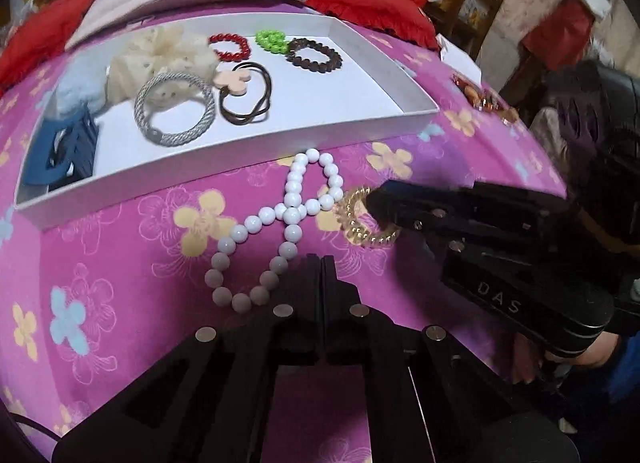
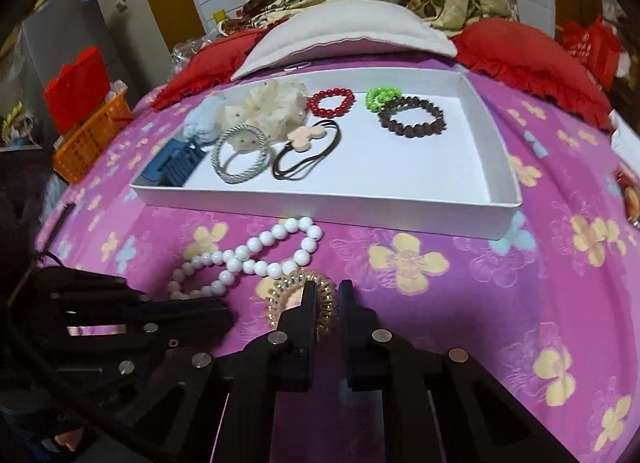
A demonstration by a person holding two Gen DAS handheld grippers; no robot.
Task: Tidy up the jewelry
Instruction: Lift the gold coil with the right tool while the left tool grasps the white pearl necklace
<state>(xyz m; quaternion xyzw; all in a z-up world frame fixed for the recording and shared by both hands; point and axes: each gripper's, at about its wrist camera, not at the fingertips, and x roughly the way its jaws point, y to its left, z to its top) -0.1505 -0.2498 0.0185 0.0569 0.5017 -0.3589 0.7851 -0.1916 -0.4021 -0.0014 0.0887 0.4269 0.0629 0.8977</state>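
Note:
A white bead necklace [image 1: 286, 223] lies twisted on the pink flowered cloth in front of a white tray [image 1: 416, 103]; it also shows in the right wrist view [image 2: 256, 255]. A gold spiral hair tie [image 1: 360, 223] lies beside it. My right gripper [image 2: 328, 295] has its fingers astride the rim of the gold hair tie [image 2: 324, 295], a narrow gap between them; it reaches in from the right in the left wrist view [image 1: 374, 203]. My left gripper [image 1: 322, 263] is shut and empty, just below the necklace.
The tray [image 2: 500, 191] holds a silver rope ring [image 2: 240, 159], brown elastic with pink flower [image 2: 308, 155], red [image 2: 332, 103], green [image 2: 382, 97] and brown [image 2: 412, 119] bead bracelets, cream scrunchie, blue clip. Orange basket [image 2: 88, 139] left; more trinkets [image 1: 486, 101] right.

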